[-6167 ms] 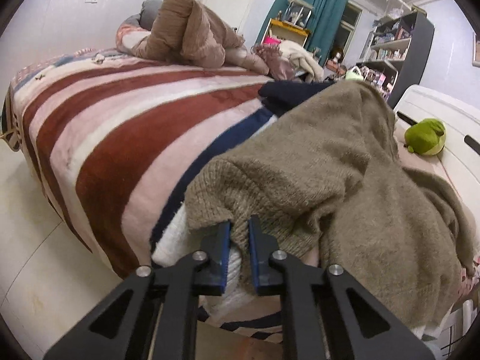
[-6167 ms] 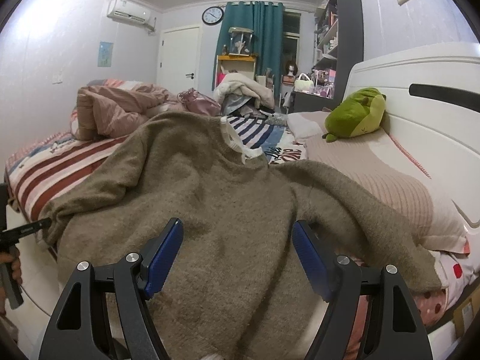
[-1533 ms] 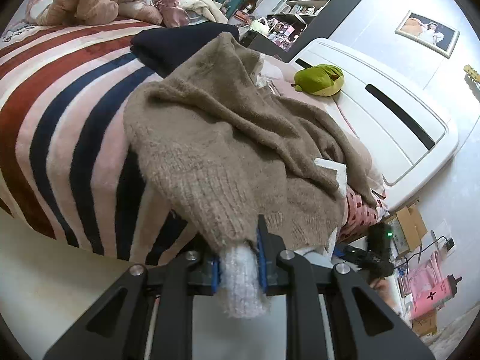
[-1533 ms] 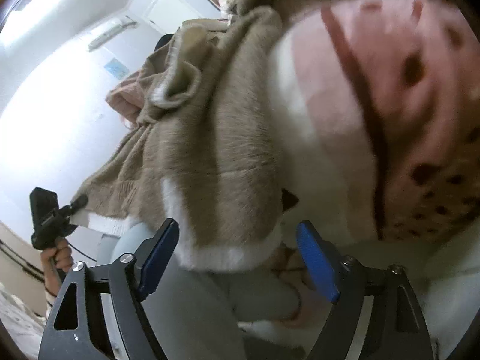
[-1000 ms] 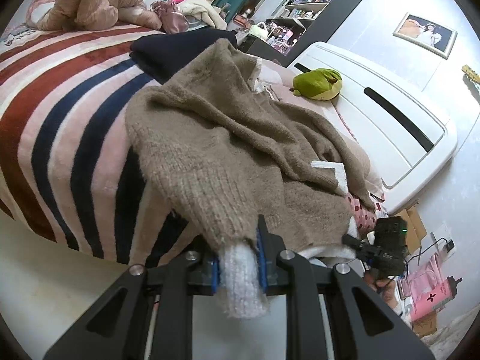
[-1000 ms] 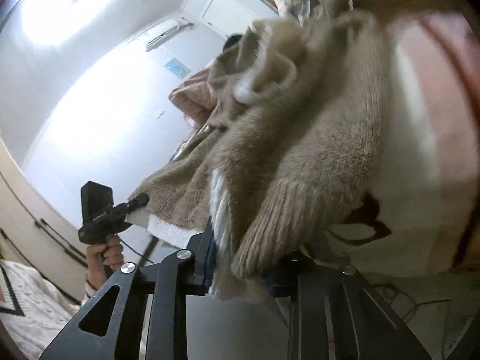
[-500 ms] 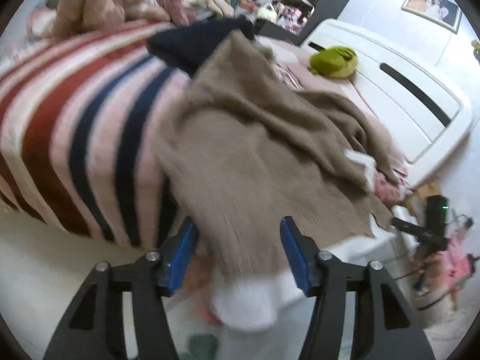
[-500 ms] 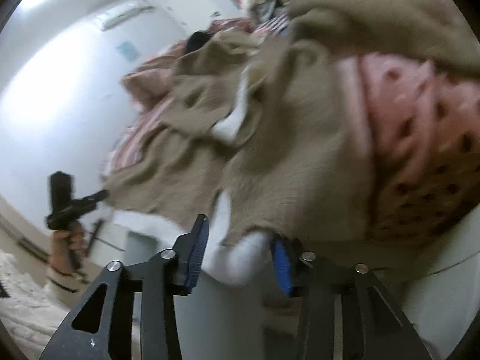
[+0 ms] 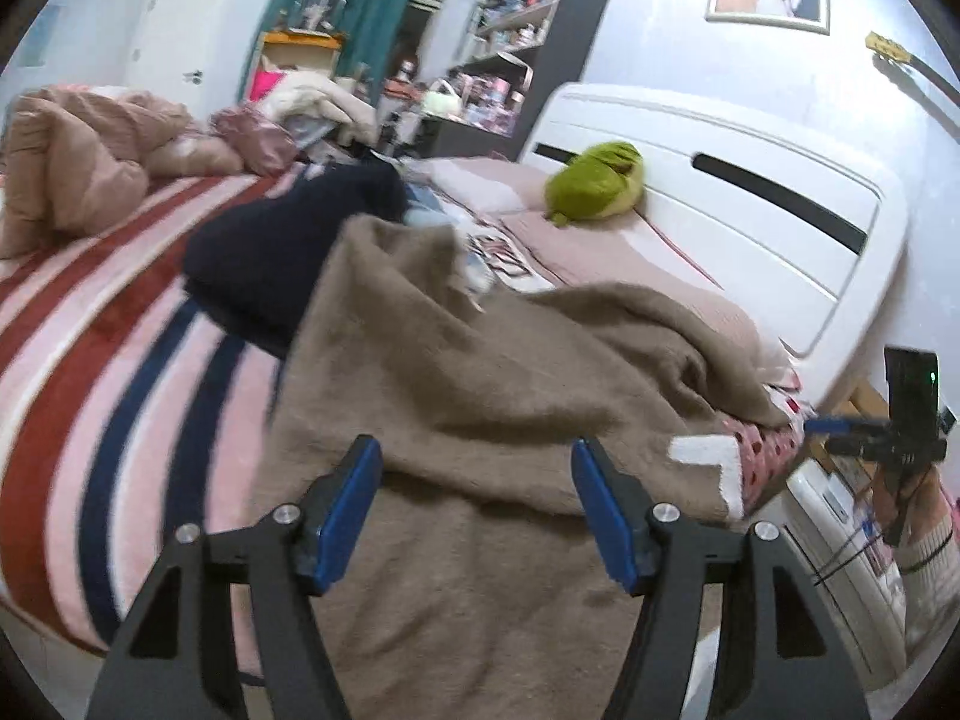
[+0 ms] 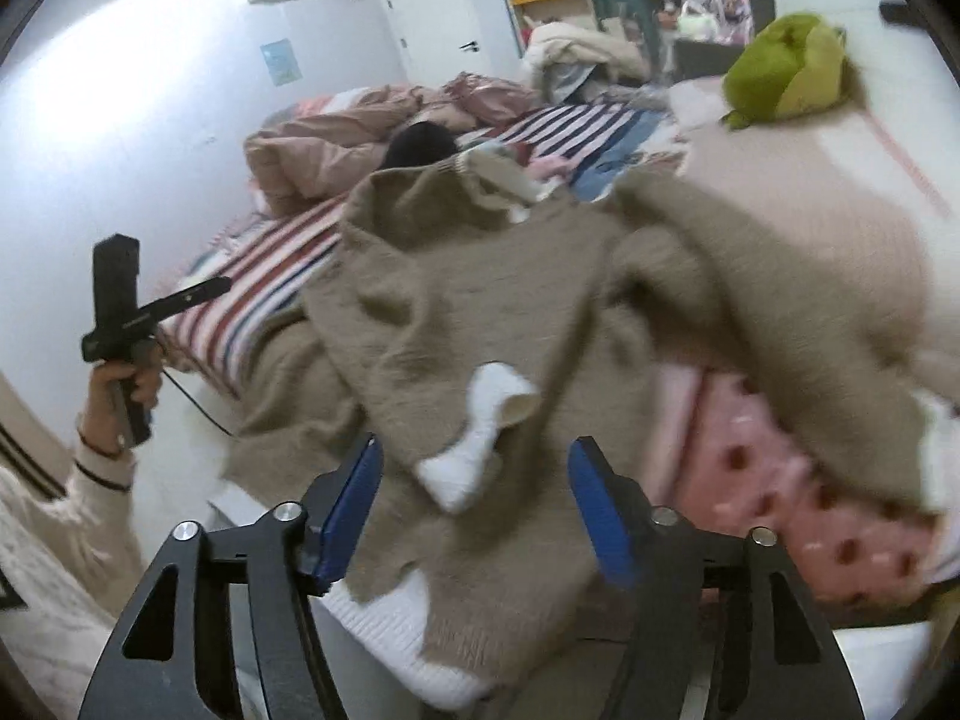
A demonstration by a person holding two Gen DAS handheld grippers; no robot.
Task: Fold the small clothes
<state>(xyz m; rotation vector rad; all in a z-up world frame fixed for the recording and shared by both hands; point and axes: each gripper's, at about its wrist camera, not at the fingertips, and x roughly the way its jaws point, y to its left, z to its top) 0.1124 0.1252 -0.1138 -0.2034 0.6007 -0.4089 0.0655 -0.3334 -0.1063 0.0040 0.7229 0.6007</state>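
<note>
A taupe knitted sweater [image 9: 480, 396] with white cuffs and hem lies rumpled on the bed and hangs over its near edge; it also shows in the right wrist view [image 10: 480, 312]. A white cuff [image 10: 480, 438] lies on top of it. My left gripper [image 9: 477, 510] is open and empty just above the hanging hem. My right gripper [image 10: 471, 510] is open and empty above the sweater near the white cuff. The right gripper also shows at the far right of the left wrist view [image 9: 900, 420], and the left gripper at the left of the right wrist view [image 10: 132, 312].
The bed has a striped red, pink and navy blanket [image 9: 120, 324]. A dark navy garment [image 9: 288, 252] lies behind the sweater. A green plush toy [image 9: 594, 189] sits by the white headboard [image 9: 750, 210]. A pink dotted cover [image 10: 810, 498] is at the bed's corner. Bedding is piled at the far side [image 9: 78, 162].
Both grippers were shut on the sweater's hem a second ago. Both have opened and let it go, and the sweater has dropped onto the bed edge. Both grippers have pulled back.
</note>
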